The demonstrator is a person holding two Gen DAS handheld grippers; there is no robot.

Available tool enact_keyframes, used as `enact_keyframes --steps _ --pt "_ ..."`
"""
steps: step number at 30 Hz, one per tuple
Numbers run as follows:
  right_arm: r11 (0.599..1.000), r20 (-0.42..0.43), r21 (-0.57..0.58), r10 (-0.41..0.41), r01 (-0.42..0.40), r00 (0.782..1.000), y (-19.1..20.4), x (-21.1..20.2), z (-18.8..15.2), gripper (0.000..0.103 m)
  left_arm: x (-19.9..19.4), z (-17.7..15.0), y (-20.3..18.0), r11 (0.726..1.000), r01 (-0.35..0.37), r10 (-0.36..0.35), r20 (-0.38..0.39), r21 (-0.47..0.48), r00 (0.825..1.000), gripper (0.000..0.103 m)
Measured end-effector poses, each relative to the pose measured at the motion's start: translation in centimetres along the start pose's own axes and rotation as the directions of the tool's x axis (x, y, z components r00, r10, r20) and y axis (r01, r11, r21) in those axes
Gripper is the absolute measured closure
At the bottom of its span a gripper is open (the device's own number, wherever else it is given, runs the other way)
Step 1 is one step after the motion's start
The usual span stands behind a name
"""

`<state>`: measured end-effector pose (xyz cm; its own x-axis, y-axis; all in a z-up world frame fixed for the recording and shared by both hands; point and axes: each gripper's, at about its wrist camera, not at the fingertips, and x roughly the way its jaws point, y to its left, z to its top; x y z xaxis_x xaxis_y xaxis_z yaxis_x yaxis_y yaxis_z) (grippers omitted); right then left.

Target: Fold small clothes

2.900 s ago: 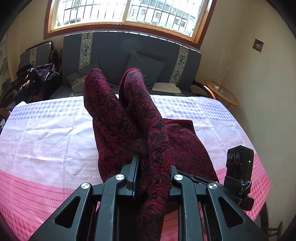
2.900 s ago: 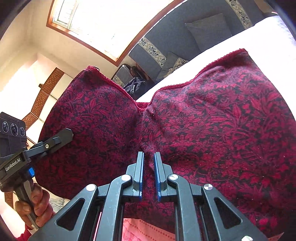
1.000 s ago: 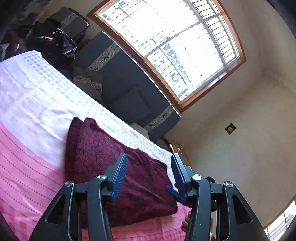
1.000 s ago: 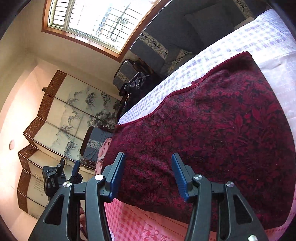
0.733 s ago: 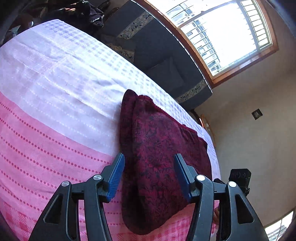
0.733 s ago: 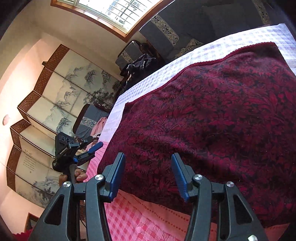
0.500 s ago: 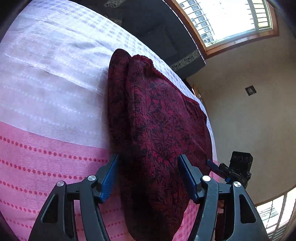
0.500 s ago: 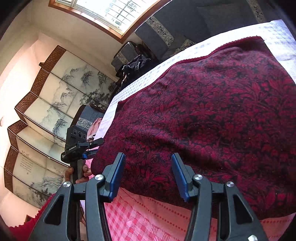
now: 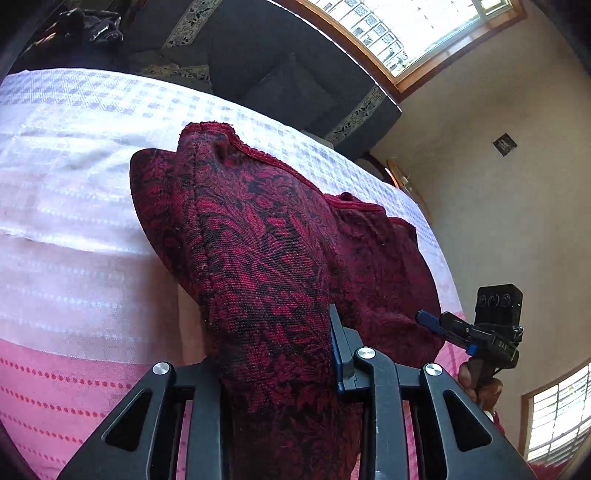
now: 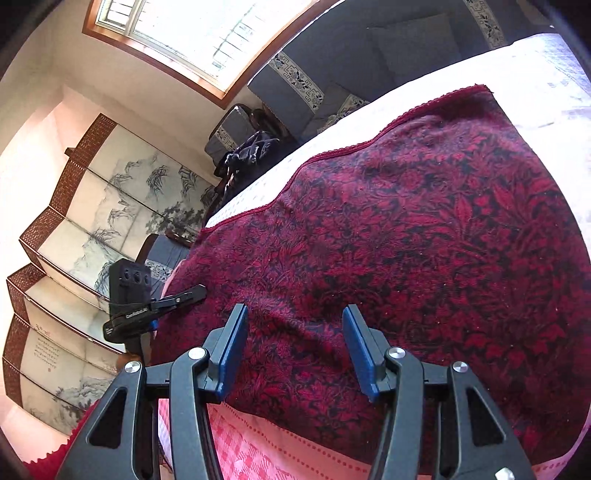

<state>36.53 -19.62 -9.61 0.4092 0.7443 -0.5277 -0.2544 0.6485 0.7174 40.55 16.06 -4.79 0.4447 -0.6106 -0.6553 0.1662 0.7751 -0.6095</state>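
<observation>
A home living room: beyond the fingers stand a cushioned sofa (image 10: 369, 55), painted folding screen (image 10: 92, 221) and window (image 9: 424, 33).

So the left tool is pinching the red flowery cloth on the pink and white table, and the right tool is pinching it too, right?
Not quite. The right tool is open: in the right wrist view its blue pads sit apart above the red flowery cloth, gripping nothing. The left tool really is pinching the cloth, which lies on the pink and white table.
</observation>
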Motion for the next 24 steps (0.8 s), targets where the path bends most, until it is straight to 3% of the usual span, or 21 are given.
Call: enact_keyframes --steps 5,9,20,24 --pt "1.000 0.019 -0.009 0.020 -0.020 1.000 -0.3 0.0 0.3 0.052 -2.6 1.7 -8.0 0.998 -0.043 0.043 0.003 0.047 0.999 0.078" --pt "0.999 0.046 -0.014 0.039 -0.039 0.998 -0.4 -0.3 0.3 0.053 -1.7 2.7 -13.9 0.998 -0.054 0.055 -0.025 0.026 0.998 0.078" --pt "0.987 0.124 0.068 0.135 -0.144 0.983 -3.4 -3.6 0.8 0.073 8.5 2.8 -25.0 0.998 -0.066 0.067 -0.102 0.010 0.993 0.078" --pt "0.978 0.173 0.134 0.135 -0.159 0.976 -6.0 -5.4 0.5 0.073 13.5 1.9 -27.4 0.993 -0.054 0.067 -0.129 0.107 0.989 0.078"
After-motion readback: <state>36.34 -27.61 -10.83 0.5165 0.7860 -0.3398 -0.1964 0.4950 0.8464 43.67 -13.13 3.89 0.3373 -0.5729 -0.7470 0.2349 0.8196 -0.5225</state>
